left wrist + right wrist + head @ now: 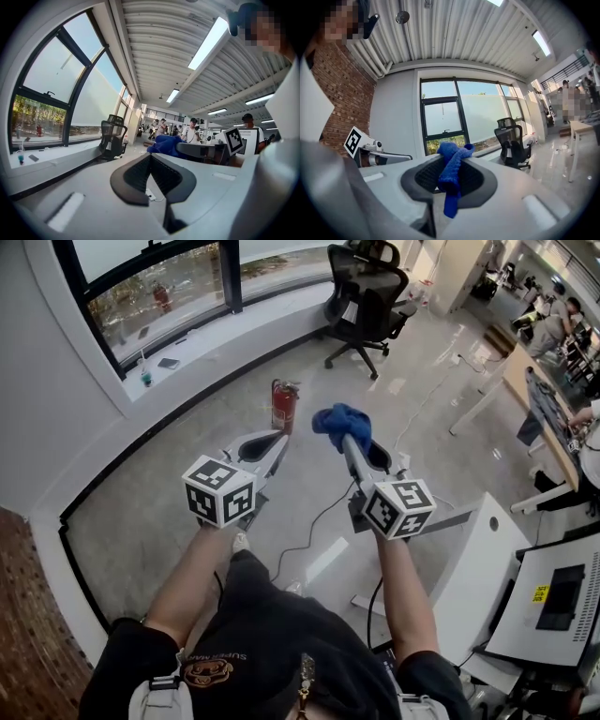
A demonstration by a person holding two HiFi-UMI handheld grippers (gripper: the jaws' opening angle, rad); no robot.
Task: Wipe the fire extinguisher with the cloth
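A red fire extinguisher [283, 406] stands upright on the grey floor near the window wall, ahead of both grippers. My right gripper [351, 439] is shut on a bunched blue cloth [341, 421], held level at about waist height. In the right gripper view the cloth [452, 174] is pinched between the dark pads and hangs down in front. My left gripper [277, 442] is beside it on the left, shut with nothing in it; its pads [136, 174] meet at the tip. The left gripper view also catches the cloth [164, 144]. Neither gripper view shows the extinguisher.
A black office chair [366, 296] stands beyond the extinguisher. A white desk [487, 559] with a monitor is close on the right. A cable [314, 521] trails over the floor. The window sill [187, 348] carries a small bottle. People sit at far desks.
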